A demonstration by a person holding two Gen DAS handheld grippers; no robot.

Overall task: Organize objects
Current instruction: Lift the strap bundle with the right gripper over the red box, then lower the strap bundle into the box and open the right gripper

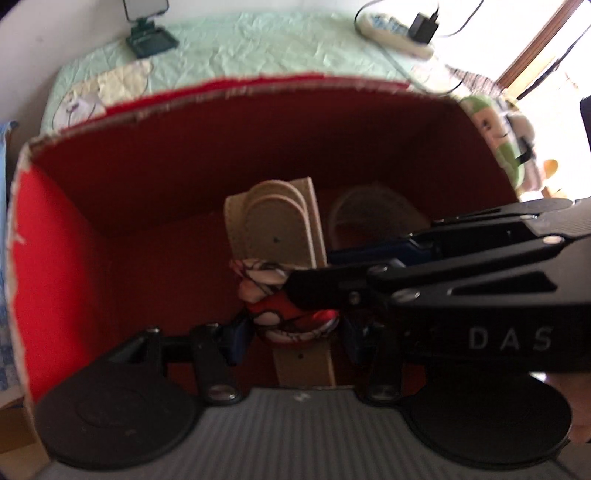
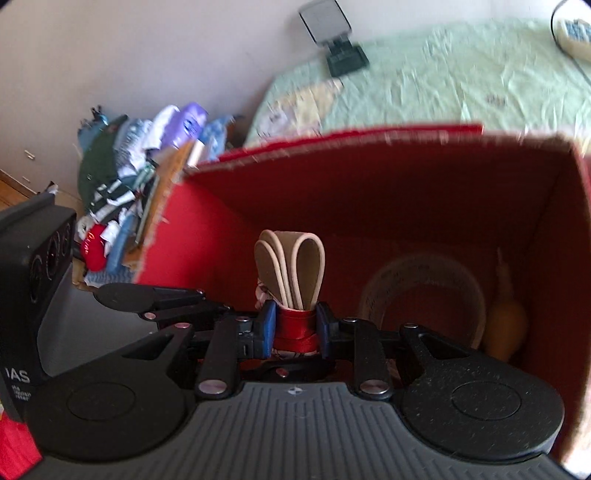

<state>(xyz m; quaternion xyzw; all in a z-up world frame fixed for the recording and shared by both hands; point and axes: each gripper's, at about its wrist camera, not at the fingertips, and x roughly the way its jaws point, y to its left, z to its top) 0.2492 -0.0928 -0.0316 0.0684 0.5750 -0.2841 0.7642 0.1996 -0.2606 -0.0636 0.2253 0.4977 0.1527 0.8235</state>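
Left wrist view: folded beige belt [image 1: 275, 225], looped several times, bound at its middle by a red, white and black patterned cloth [image 1: 284, 306]; seen held over the inside of a red cardboard box [image 1: 51, 258] with ragged pale edges. Left gripper [image 1: 291, 334] narrowed onto the cloth-wrapped bundle, blue pads [image 1: 238, 338] pressing its sides. Right gripper [image 1: 325, 266] reaching in from the right, black fingers [image 1: 321, 288] lying across the same wrap. A second coiled belt [image 1: 360, 214] resting on the box floor behind (blurred). Beyond the box, a pale green bedsheet [image 1: 258, 48], a power strip [image 1: 391, 31] with a black adapter, a green plush toy [image 1: 495, 133] at the right rim.

Right wrist view: belt loops [image 2: 290, 266] standing upright out of a shiny red band [image 2: 295, 325]; right gripper [image 2: 295, 328] clamped on that band, blue pads [image 2: 267, 328] tight on both sides. Only here: a yellow pear-shaped object [image 2: 504, 328] in the box's right corner beside the coiled belt [image 2: 421, 295], and a heap of clothes [image 2: 125, 177] against the wall at left. Plush toy out of this view
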